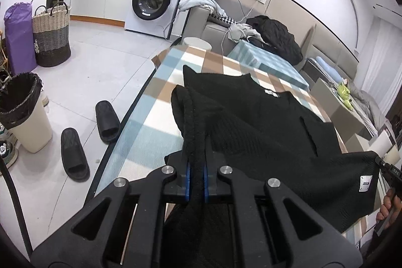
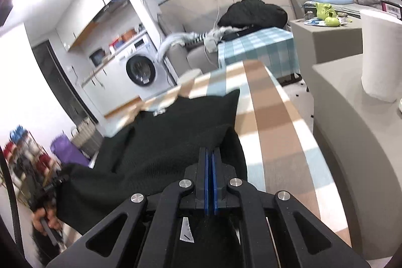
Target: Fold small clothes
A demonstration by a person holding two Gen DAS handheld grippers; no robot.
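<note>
A black knitted garment (image 1: 263, 122) lies on the checked tablecloth (image 1: 150, 117), its near edge lifted off the table. My left gripper (image 1: 197, 155) is shut on the garment's near left corner, with the cloth bunched between the blue pads. My right gripper (image 2: 210, 155) is shut on the near right corner of the same garment (image 2: 176, 137). A white label (image 1: 365, 183) shows on the raised hem near the right gripper, at the far right of the left wrist view. The far part with the neck label (image 1: 270, 93) rests flat on the table.
The table's left edge drops to the floor, where black slippers (image 1: 90, 140) and a lined bin (image 1: 22, 112) stand. A second checked table (image 1: 266, 62) and a sofa with clothes lie beyond. A grey counter (image 2: 351, 117) with a white roll (image 2: 379, 54) is on the right.
</note>
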